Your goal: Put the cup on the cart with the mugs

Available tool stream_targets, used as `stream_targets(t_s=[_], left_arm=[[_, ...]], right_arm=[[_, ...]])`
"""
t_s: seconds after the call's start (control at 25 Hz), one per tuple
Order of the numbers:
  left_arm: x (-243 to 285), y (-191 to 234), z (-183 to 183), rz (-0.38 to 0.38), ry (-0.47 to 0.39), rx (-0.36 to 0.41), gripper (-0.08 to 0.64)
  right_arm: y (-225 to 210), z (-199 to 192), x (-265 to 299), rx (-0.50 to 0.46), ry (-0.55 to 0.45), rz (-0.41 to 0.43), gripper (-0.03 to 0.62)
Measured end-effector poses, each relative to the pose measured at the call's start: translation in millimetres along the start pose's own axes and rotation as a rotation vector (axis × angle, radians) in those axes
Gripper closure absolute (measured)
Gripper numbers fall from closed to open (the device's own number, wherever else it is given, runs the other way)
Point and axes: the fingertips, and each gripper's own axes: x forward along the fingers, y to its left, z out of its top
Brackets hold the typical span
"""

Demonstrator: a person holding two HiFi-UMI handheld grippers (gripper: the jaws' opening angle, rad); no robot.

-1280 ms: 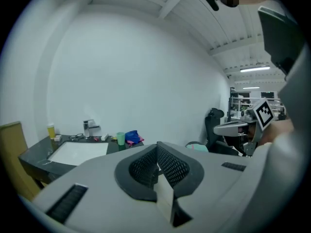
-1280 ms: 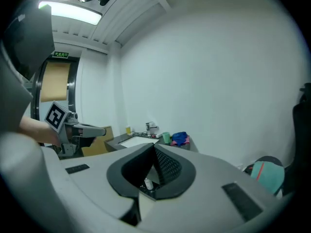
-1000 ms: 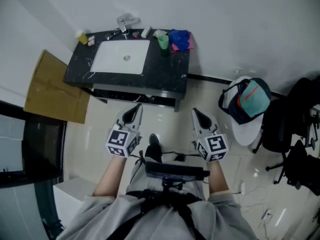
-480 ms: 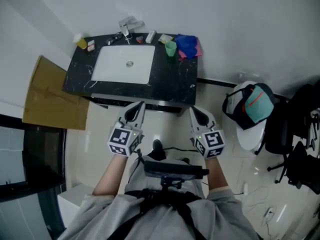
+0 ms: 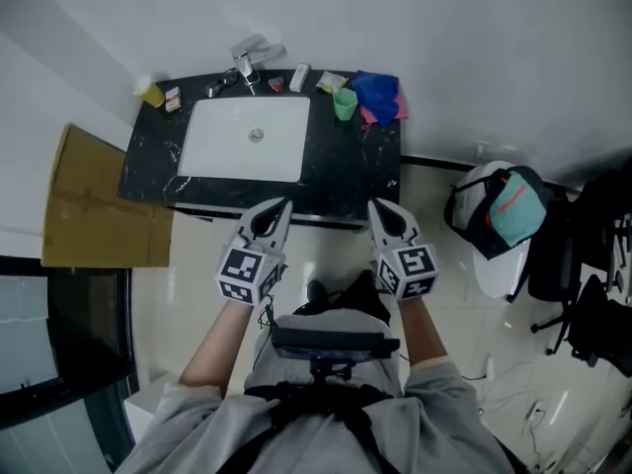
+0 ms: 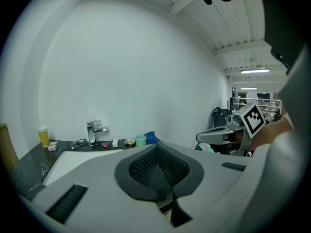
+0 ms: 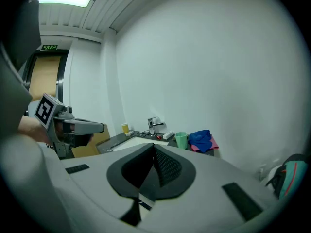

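Observation:
A small green cup (image 5: 344, 105) stands upright on the black marble counter (image 5: 365, 166), right of the white sink (image 5: 247, 141). It also shows far off in the left gripper view, cup (image 6: 141, 140), and in the right gripper view, cup (image 7: 181, 139). My left gripper (image 5: 277, 208) and right gripper (image 5: 380, 209) are held side by side at the counter's near edge, well short of the cup. Both have their jaws shut with nothing between them, as the left gripper (image 6: 156, 148) and the right gripper (image 7: 154, 150) show close up.
A faucet (image 5: 249, 51), glasses, small items and a yellow bottle (image 5: 150, 91) line the counter's back. A blue cloth (image 5: 377, 92) lies beside the cup. Cardboard (image 5: 99, 200) leans at the left. A backpack on a white stool (image 5: 494, 210) and a black chair (image 5: 583, 265) stand at the right.
The counter has drawn nearer as the person stepped toward it. Both grippers now reach its front edge, still shut.

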Motion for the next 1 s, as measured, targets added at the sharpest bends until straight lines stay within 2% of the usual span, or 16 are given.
stream_targets(t_s=[0.12,0.28,0.44,0.64,0.8,0.88,1.0], left_arm=[[20,12,-6,0.008,0.020,0.002,0.560],[50,20,-4,0.053,0.043,-0.052,0.560],[78,26,-4,0.057,0.050,-0.053,0.560],[107,32,-2,0.083,0.069,-0.068,0.560],[118,37,-2,0.098,0.070,-0.069,0.560],[122,39,-2,0.115,0.078,-0.082,0.560],[124,44,-6,0.130,0.083,-0.090,0.560]], right_arm=[[-11,-8,32,-0.013,0.042,0.030,0.592],[-36,-16,77,-0.050,0.081,0.067,0.590],[-67,-31,126,-0.052,0.137,0.073,0.435],[-99,-43,181,-0.049,0.178,0.071,0.334],[-116,-42,223,-0.088,0.187,0.021,0.225],[-126,-41,242,-0.099,0.191,0.002,0.195],[-132,-38,269,-0.115,0.198,-0.001,0.187]])
